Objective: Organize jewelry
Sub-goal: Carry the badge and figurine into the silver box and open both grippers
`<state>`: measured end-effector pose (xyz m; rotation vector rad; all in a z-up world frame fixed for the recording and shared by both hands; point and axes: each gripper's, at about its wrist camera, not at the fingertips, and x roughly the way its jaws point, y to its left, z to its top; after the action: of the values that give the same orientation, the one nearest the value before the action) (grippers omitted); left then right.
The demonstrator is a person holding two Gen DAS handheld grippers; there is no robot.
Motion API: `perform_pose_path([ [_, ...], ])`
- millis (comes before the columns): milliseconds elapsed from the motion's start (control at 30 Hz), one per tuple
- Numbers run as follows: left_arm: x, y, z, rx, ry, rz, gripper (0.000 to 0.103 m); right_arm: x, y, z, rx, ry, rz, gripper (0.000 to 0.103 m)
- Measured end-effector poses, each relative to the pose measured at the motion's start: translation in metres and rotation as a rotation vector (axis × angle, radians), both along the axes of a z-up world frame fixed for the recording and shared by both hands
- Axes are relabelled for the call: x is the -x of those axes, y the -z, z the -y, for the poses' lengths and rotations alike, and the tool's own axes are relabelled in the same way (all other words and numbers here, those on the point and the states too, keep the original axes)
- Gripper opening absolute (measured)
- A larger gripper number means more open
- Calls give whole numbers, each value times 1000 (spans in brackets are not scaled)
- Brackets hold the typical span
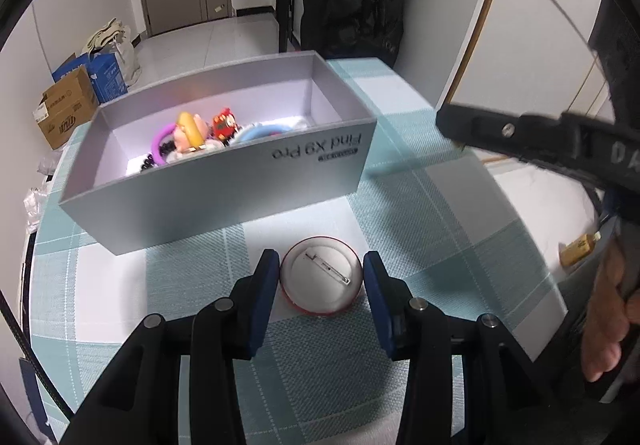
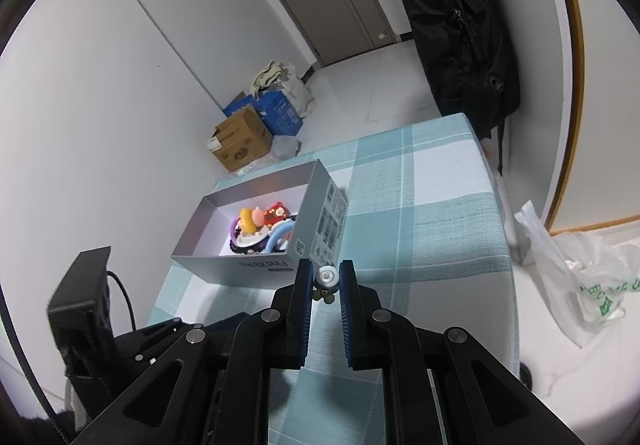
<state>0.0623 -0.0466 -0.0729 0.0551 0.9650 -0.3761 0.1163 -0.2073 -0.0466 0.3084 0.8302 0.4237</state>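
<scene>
Round pin badge, face down with clasp showing, lying on the checked tablecloth at lower centre of the left wrist view, bracketed by the left gripper with jaws spread wide, one blue pad at each side of the rim, contact impossible to tell. Grey box just behind, toward upper left, already loaded with colourful trinkets. In the right wrist view, right gripper narrowed to a slim gap at centre frame, a small white-and-green charm pinched between the pads above the cloth, beside the box's near corner.
</scene>
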Motion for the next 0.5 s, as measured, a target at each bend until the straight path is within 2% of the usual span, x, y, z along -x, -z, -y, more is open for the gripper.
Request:
perform_pose_path([
  [300, -2, -36, -16, 120, -26, 96, 37, 1, -15, -17, -37, -78, 70, 12],
  [500, -20, -51, -33, 189, -74, 145, 37, -7, -22, -30, -50, -112, 96, 12],
])
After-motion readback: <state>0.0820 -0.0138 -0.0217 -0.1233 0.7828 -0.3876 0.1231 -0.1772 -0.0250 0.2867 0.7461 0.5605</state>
